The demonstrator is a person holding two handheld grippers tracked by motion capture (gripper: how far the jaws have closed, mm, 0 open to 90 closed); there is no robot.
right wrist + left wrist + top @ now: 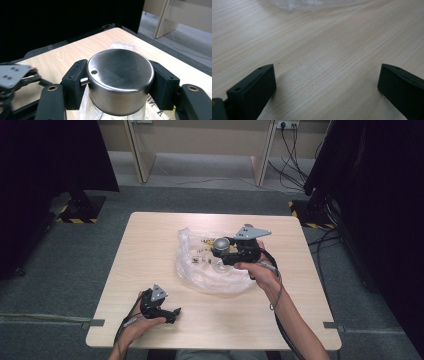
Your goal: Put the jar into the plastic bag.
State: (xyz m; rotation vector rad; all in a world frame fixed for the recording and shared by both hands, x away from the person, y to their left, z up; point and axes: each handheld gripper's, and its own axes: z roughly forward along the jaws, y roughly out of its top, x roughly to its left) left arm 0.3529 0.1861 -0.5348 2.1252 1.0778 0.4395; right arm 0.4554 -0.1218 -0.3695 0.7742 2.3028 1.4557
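The table (150, 250) is pale, matt wood-grain laminate. On it lies a crinkled, glossy clear plastic bag (200, 272). The jar's lid (120, 72) is brushed, softly shining metal over a clear body, clamped between the right gripper's (120, 82) matt black plastic jaws.

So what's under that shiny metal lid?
A clear glass jar sits under the metal lid, held by the right gripper above a plastic bag. The jar's contents are hidden.

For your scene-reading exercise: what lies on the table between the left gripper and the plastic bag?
Bare wood: in the left gripper view, table alone separates the left gripper from the plastic bag.
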